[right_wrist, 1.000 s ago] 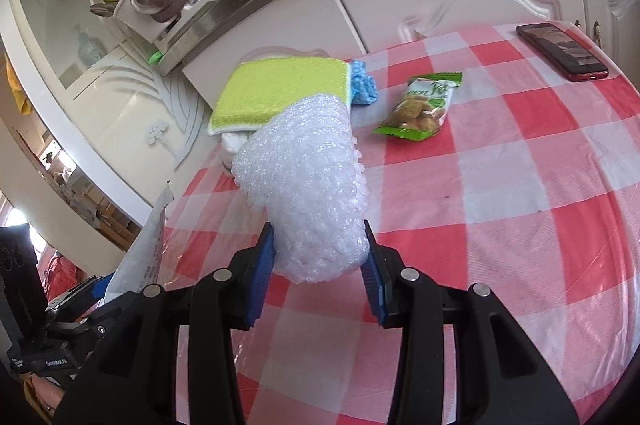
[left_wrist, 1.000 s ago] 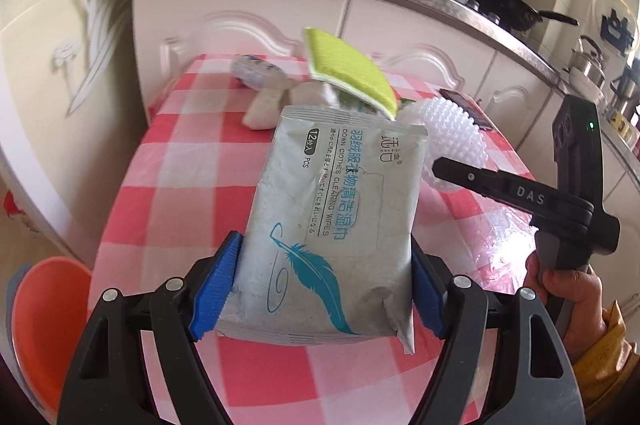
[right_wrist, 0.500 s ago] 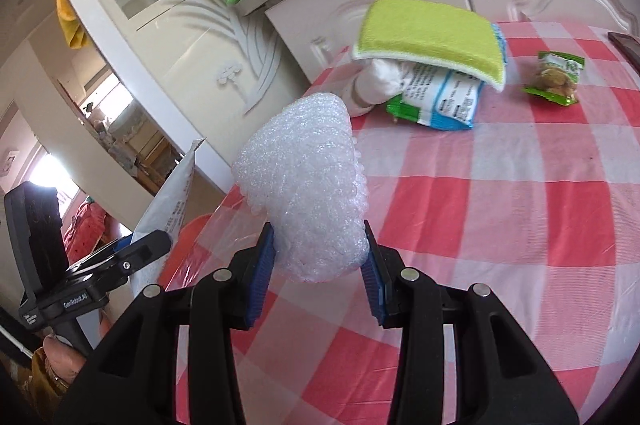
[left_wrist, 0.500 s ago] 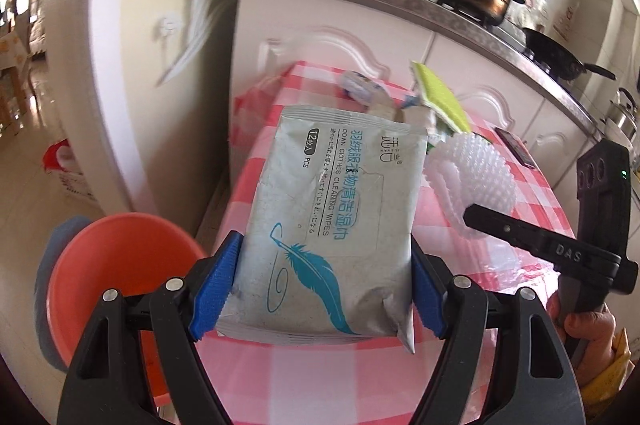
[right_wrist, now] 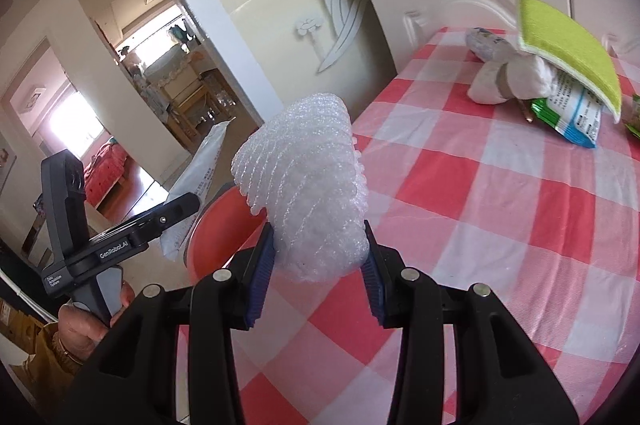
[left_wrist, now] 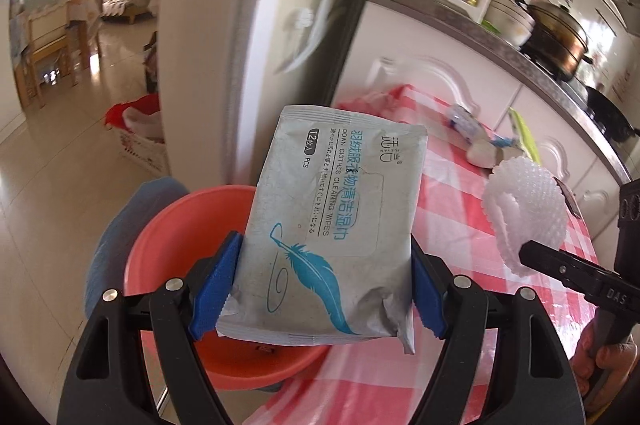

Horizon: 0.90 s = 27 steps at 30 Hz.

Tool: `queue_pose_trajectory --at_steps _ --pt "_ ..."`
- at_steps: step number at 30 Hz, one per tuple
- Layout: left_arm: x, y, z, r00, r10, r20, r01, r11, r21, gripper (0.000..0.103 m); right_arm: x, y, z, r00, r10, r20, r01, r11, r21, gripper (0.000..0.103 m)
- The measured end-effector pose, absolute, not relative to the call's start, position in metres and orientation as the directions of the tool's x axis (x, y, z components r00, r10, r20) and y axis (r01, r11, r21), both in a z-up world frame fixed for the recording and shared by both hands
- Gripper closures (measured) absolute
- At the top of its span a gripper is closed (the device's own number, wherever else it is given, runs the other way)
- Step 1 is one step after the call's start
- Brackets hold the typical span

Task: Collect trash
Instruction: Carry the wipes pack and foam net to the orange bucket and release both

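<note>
Soft, light foam net (right_wrist: pixel 308 185) squashes in my right claw (right_wrist: pixel 318 261) over the tabletop (right_wrist: pixel 500 225) edge, while my left claw (left_wrist: pixel 320 289) pinches the limp, slippery wipes pack (left_wrist: pixel 332 225) by its sides above the basin (left_wrist: pixel 168 245).

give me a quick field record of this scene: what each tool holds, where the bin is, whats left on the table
left tool: shut on grey wet-wipes packet with blue feather
right tool: shut on white foam mesh sleeve
bin: round orange plastic basin on the floor beside the table, below the packet
table: red-and-white checked tablecloth
left on table: yellow-green sponge pad, white crumpled wad, green-and-blue printed wrapper
</note>
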<state>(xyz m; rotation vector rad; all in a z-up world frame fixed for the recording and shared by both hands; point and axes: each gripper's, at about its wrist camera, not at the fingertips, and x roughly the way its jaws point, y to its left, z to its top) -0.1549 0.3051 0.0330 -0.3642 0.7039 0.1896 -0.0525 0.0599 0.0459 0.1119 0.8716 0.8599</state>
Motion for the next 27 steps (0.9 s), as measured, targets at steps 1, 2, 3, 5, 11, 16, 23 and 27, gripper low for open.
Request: queue_pose_trajectory --at_steps 1,2,3,5,11,16,23,27 --pt "-0.156 0.311 0.031 0.747 0.057 -0.662 -0.306 0.914 -0.267 0.026 -0.054 0.068 0.047 0.325 0.704 -0.631 -0.629 0.659 0.412 0.06" --pt "-0.158 0.316 0.028 0.744 0.063 -0.665 -0.32 0.907 -0.272 0.026 -0.056 0.075 0.047 0.313 0.705 -0.637 -0.641 0.651 0.406 0.06" --pt "-0.16 0.322 0.025 0.74 0.07 -0.669 -0.334 0.901 -0.276 0.026 -0.059 0.083 0.048 0.302 0.704 -0.643 -0.656 0.643 0.396 0.06" --pt "-0.162 0.331 0.021 0.732 0.087 -0.676 -0.362 0.89 -0.278 0.026 -0.063 0.1 0.048 0.275 0.702 -0.657 -0.683 0.624 0.381 0.06" --pt "-0.169 0.353 0.005 0.712 0.109 -0.694 -0.42 0.857 -0.297 0.026 -0.068 0.141 0.042 0.211 0.684 -0.698 -0.736 0.581 0.347 0.058" --pt "-0.169 0.363 -0.009 0.688 0.115 -0.717 -0.456 0.837 -0.303 0.026 -0.069 0.172 0.034 0.17 0.648 -0.743 -0.768 0.559 0.312 0.057" --pt "-0.166 0.369 -0.029 0.653 0.113 -0.749 -0.477 0.83 -0.291 0.025 -0.062 0.195 0.023 0.156 0.616 -0.772 -0.781 0.555 0.285 0.049" --pt "-0.162 0.367 -0.04 0.63 0.107 -0.769 -0.477 0.835 -0.274 0.024 -0.062 0.2 0.02 0.167 0.626 -0.762 -0.786 0.55 0.28 0.028"
